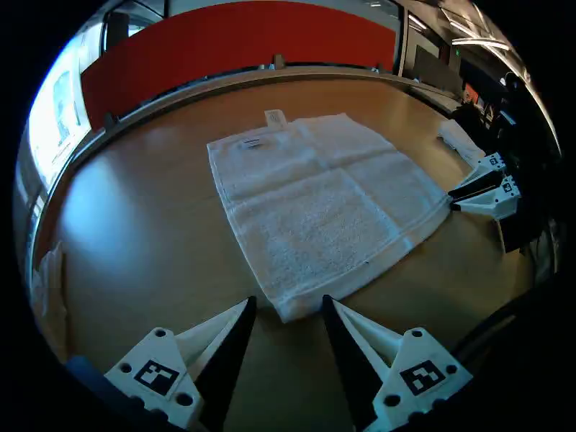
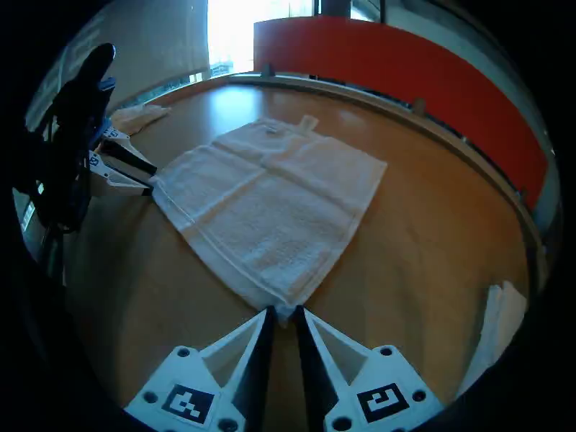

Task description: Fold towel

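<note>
A white towel [image 1: 324,209] lies spread flat on the wooden table [image 1: 137,216], near its middle, in one layer with soft crease lines crossing it. It lies turned, so that its corners point toward the two claws.

The left claw [image 1: 288,299] is wide open. Its two fingers stand on either side of the nearest corner of the towel, and the corner lies in the gap at the tips without touching either finger, as far as I can see. In the right gripper view this same claw appears at the left, also spread, beside another corner of the towel.

The right claw [image 2: 284,309] is narrow; only a thin gap remains between the fingers. The towel corner nearest to it lies just at the fingertips. I cannot tell whether the pads really press on the cloth or only stand beside it.

On the far edge of the towel there is a small white tag [image 1: 274,117] that sticks out over the table, and near it a sewn label [image 1: 252,142] with dark print. The print is too small to read. Each finger carries a square black-and-white marker [image 1: 157,376], a pattern and not letters.

A second white cloth [image 1: 461,138] lies near the table edge, well apart from the towel, and a third cloth [image 2: 137,115] lies at the other side. A red panel [image 1: 237,36] runs behind the table.
</note>
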The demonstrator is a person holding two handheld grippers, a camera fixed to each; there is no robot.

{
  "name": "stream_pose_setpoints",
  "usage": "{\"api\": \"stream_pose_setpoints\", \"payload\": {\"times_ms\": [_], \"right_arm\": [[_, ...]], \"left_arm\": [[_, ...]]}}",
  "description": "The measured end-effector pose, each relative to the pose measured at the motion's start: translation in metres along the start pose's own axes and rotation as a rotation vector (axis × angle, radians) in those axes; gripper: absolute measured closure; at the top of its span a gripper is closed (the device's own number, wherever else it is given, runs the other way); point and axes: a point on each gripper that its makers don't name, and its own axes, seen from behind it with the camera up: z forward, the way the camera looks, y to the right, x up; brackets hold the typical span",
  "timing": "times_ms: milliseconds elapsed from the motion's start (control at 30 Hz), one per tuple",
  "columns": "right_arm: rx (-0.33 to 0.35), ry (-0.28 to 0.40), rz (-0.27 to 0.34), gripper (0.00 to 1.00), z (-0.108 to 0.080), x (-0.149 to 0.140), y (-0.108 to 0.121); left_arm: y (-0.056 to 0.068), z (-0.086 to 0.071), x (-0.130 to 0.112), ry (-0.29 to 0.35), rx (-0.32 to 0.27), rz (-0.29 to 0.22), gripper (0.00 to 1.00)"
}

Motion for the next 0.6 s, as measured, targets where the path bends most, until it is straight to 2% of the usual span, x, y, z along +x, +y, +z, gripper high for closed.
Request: {"api": "stream_pose_setpoints", "payload": {"times_ms": [200,367,500,600], "right_arm": [[0.001,0.001,0.005,0.8,-0.0008,-0.0002,-0.0001],[0.002,0.0,-0.001,0.82,-0.0002,0.0001,-0.0001],[0.001,-0.001,-0.003,0.82,-0.0001,0.0,0.0002],[-0.002,0.0,-0.001,0.83,-0.0003,0.0,0.001]], "left_arm": [[-0.0063,0.0007,0.0005,-0.002,0.027,-0.014,0.61],[-0.0054,0.001,0.0012,-0.008,0.032,0.002,0.82],[-0.0038,0.0012,0.0015,-0.01,0.035,0.014,0.85],[-0.0036,0.0002,0.0007,-0.01,0.033,0.0,0.87]]}}
